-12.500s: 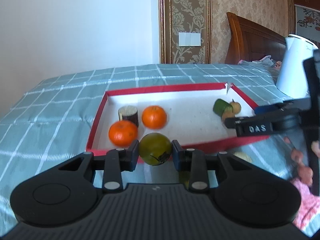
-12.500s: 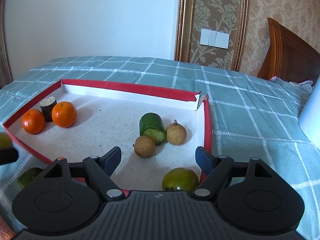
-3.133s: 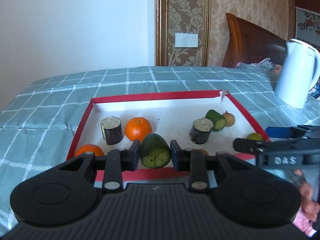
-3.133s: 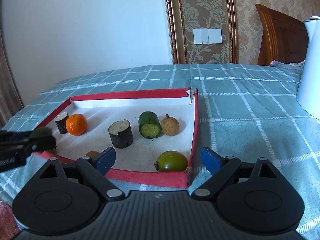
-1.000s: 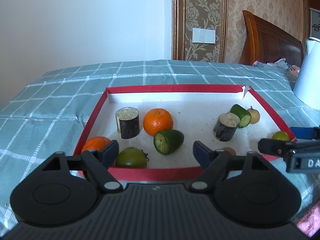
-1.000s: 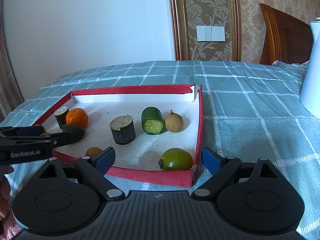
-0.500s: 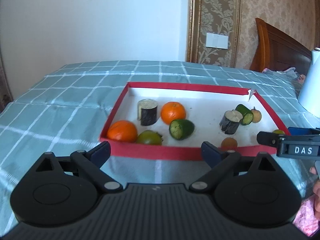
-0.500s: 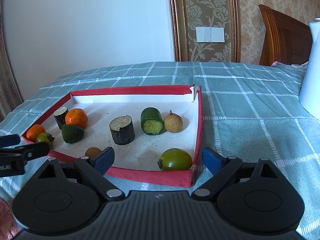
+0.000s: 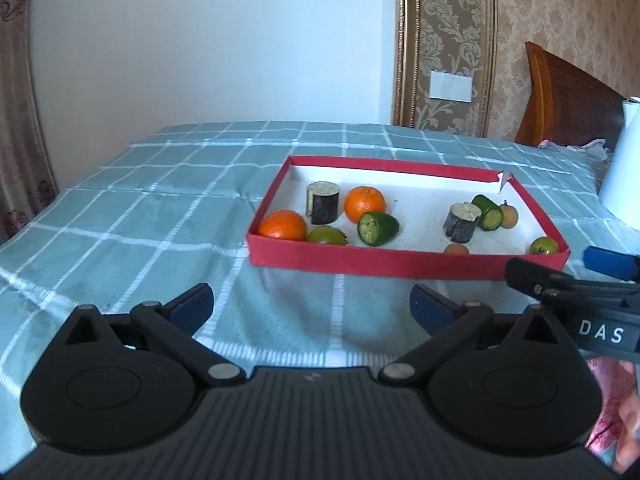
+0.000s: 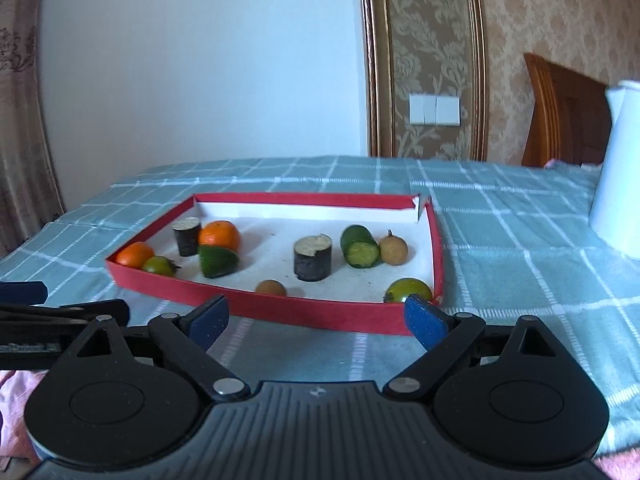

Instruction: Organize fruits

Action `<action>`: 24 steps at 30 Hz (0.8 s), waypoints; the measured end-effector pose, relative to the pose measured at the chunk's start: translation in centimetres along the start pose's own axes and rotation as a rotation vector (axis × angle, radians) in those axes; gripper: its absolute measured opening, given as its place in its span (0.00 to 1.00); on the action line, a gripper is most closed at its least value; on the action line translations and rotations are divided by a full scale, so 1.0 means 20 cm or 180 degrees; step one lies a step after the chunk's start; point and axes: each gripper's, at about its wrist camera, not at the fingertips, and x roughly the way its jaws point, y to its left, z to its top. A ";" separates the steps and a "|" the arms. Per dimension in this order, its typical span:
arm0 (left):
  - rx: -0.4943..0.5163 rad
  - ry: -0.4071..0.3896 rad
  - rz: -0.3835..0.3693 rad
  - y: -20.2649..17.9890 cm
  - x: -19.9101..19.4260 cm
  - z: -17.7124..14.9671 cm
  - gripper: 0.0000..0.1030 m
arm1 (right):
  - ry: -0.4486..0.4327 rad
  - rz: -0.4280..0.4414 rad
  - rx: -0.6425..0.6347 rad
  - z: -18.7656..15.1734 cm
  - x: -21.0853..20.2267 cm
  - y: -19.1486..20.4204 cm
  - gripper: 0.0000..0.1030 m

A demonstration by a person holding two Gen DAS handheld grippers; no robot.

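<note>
Tray (image 9: 400, 266): holds all fruit, ahead of both grippers
Left gripper (image 9: 312, 306): spread wide, holding nothing
Right gripper (image 10: 316, 320): spread wide, holding nothing

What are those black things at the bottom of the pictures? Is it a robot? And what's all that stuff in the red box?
No robot: a person holds a grabber tool in each hand, and each tool carries a camera looking out along its two fingers. One picture comes from the left gripper, the other from the right gripper. Both are open and hold nothing. Ahead, on a checked green cloth, sits a red box with two oranges, green tomatoes, small brown round fruits, green cucumber pieces and two dark stubby pieces. At the right stands a white jug.
</note>
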 end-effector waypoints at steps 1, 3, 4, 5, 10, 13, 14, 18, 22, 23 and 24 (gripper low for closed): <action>-0.0013 0.0009 -0.0007 0.00 -0.01 0.00 1.00 | -0.0016 -0.0048 0.0015 -0.01 -0.02 0.01 0.93; -0.0073 -0.0003 -0.0011 0.02 -0.04 -0.01 1.00 | -0.0054 -0.0127 0.0060 -0.01 -0.05 0.02 0.94; -0.0104 -0.0025 0.0015 0.02 -0.05 -0.01 1.00 | -0.0071 -0.0197 0.0091 -0.02 -0.05 0.03 0.95; -0.0119 -0.0040 0.0035 0.02 -0.07 -0.01 1.00 | -0.0063 -0.0279 0.0107 -0.02 -0.05 0.03 0.97; -0.0124 -0.0084 0.0074 0.03 -0.12 -0.01 1.00 | -0.0017 -0.0365 0.0171 -0.04 -0.06 0.02 0.97; -0.0170 -0.0094 0.0058 0.04 -0.16 -0.01 1.00 | -0.0014 -0.0373 0.0193 -0.06 -0.09 0.03 0.97; -0.0174 -0.0102 0.0040 0.04 -0.17 -0.01 1.00 | -0.0010 -0.0394 0.0172 -0.07 -0.09 0.04 0.97; -0.0082 -0.0216 0.0092 0.02 -0.21 -0.02 1.00 | 0.0020 -0.0366 0.0185 -0.09 -0.09 0.05 0.97; -0.0083 -0.0233 0.0064 0.01 -0.22 -0.01 1.00 | 0.0047 -0.0365 0.0193 -0.09 -0.08 0.05 0.97; -0.0097 -0.0243 0.0069 0.01 -0.22 -0.01 1.00 | 0.0055 -0.0361 0.0191 -0.09 -0.08 0.05 0.97; -0.0098 -0.0247 0.0073 0.02 -0.22 -0.01 1.00 | 0.0058 -0.0358 0.0188 -0.09 -0.08 0.06 0.97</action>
